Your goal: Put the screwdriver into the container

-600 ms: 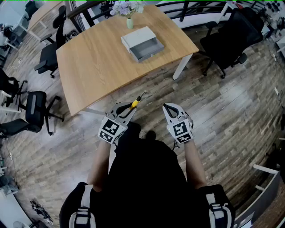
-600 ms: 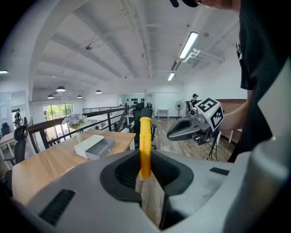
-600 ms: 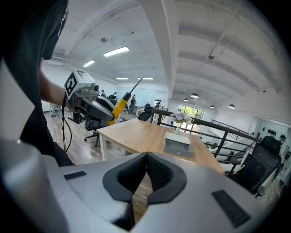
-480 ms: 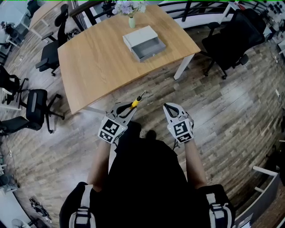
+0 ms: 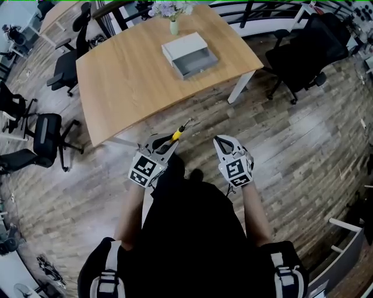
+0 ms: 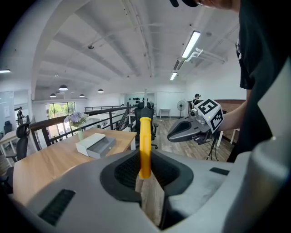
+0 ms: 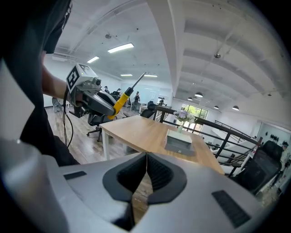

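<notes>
A yellow-handled screwdriver (image 5: 177,132) sticks out forward from my left gripper (image 5: 164,141), which is shut on its handle (image 6: 145,148); its metal shaft (image 7: 137,81) points up and away in the right gripper view. My right gripper (image 5: 220,142) is shut with nothing between its jaws, held beside the left one at waist height over the floor. The container, a grey open drawer box (image 5: 189,55), rests on the far part of the wooden table (image 5: 134,81), well ahead of both grippers. It also shows as the box (image 6: 95,144) and the box (image 7: 178,141).
A vase of flowers (image 5: 169,14) stands behind the box at the table's far edge. Black office chairs (image 5: 44,142) stand left of the table and another chair (image 5: 303,49) to the right. A white table leg (image 5: 240,87) is at the near right corner. Wood plank floor lies between me and the table.
Both grippers hold the same pose with the screwdriver still gripped. The view has shifted very slightly; the table sits a touch nearer.
</notes>
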Demonstrator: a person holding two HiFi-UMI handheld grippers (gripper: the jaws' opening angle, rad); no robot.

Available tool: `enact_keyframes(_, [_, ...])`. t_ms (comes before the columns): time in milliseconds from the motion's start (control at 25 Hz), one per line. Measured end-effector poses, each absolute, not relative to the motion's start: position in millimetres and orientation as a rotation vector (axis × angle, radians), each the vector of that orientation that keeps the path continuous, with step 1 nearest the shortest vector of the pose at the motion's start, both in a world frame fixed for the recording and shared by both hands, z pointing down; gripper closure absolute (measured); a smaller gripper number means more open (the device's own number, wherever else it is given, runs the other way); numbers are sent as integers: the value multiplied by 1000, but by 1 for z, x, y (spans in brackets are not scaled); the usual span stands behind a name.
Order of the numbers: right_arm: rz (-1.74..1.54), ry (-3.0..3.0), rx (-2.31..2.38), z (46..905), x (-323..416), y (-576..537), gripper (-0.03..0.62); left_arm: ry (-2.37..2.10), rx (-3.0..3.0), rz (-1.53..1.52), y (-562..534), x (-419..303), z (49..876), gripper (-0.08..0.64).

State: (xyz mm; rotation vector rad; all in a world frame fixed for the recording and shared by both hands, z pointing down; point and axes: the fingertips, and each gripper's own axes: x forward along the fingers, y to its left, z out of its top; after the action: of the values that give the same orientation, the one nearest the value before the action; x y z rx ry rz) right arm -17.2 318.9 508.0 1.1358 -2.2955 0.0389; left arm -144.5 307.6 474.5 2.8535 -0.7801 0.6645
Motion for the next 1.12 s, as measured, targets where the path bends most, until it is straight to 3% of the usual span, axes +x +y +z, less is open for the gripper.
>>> enact_keyframes(1120, [78, -2210, 1159, 520, 19, 318, 568, -723, 2912, 708, 272, -112, 475, 476])
